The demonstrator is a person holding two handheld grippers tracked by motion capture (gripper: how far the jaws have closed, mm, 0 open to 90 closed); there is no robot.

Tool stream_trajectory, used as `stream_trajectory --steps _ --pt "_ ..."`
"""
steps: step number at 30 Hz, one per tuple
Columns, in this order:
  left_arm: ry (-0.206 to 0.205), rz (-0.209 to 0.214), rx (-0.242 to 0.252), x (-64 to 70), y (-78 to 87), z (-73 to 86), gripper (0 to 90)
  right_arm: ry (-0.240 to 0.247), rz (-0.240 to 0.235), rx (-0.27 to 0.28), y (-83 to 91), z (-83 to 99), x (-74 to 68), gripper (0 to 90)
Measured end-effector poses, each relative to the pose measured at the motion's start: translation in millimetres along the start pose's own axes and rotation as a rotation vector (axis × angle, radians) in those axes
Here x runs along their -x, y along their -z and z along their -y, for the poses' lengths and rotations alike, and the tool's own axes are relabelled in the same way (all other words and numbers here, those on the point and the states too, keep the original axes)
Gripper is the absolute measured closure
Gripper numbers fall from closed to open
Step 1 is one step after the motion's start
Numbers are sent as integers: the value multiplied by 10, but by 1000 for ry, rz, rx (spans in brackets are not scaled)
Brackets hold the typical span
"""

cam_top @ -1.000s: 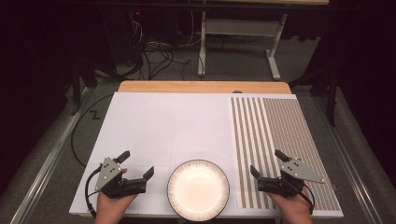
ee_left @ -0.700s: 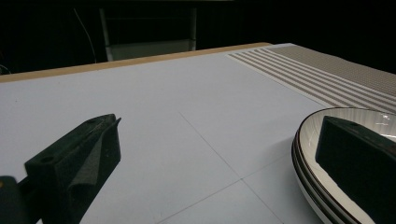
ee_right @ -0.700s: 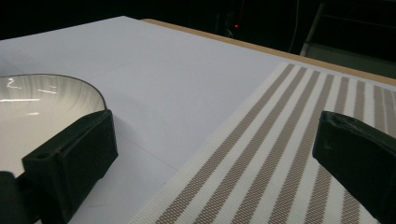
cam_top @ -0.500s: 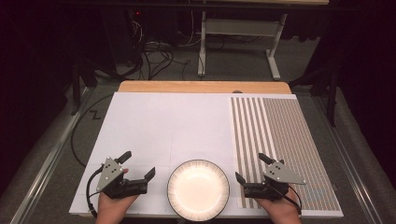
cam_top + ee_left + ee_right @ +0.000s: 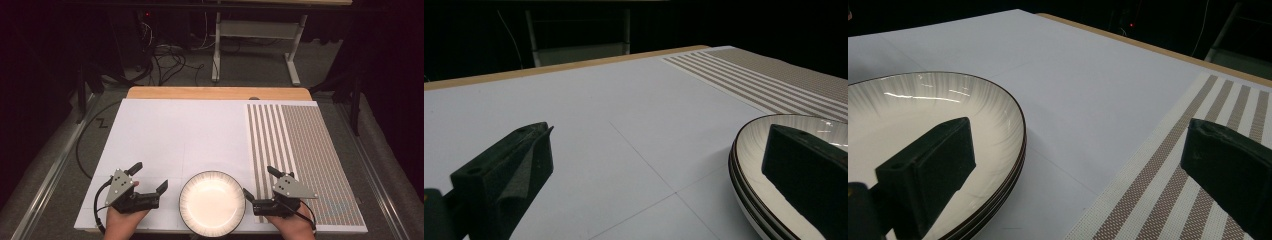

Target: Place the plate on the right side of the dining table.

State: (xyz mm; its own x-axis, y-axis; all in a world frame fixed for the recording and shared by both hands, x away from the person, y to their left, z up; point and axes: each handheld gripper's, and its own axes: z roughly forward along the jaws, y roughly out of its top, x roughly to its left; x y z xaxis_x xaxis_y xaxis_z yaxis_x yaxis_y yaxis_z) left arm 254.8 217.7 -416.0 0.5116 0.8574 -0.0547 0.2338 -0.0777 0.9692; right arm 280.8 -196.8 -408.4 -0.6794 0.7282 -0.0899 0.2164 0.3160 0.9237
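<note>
In the high view a stack of plates [image 5: 212,203] sits at the near edge of the white table [image 5: 190,130], just left of the striped placemat [image 5: 300,155]; the left gripper [image 5: 149,181] rests to the left of the stack and the right gripper [image 5: 259,184] to its right, each with jaws spread and holding nothing, the right one's nearer jaw tip almost at the rim; this looks like the approach step, both tools closing on the stack before any grasp, and the next move would call for sliding a jaw under or over the rim and clamping it; the near rim is cut off by the frame's bottom edge. In the left gripper view the stack [image 5: 754,165] lies to the right, partly behind the right-hand jaw, so whether that jaw touches the rim cannot be told. In the right gripper view the stack [image 5: 973,105] spreads to the left behind the left-hand jaw, layered rims suggesting about three plates, the exact count unclear; the placemat [image 5: 1168,175] runs beneath the other jaw.
</note>
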Motion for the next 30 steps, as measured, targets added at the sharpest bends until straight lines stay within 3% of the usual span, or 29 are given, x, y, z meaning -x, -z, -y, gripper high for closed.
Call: stream_trajectory --steps 3,7,13,23,24,30 --pt "-3 2 0 4 -1 0 5 -7 -2 -3 4 -2 9 36" --pt "-5 0 -2 11 -6 0 5 7 10 -26 4 -7 14 123" --pt "-6 1 4 23 -1 -1 5 4 -9 -56 10 -27 15 223" --pt "-11 -2 6 27 6 -5 5 31 -46 -82 39 -17 21 411" --pt "-10 -3 5 27 5 -5 6 36 -54 -81 49 -18 25 464" --pt "-9 0 5 27 3 -4 6 51 -93 -92 64 -7 16 591"
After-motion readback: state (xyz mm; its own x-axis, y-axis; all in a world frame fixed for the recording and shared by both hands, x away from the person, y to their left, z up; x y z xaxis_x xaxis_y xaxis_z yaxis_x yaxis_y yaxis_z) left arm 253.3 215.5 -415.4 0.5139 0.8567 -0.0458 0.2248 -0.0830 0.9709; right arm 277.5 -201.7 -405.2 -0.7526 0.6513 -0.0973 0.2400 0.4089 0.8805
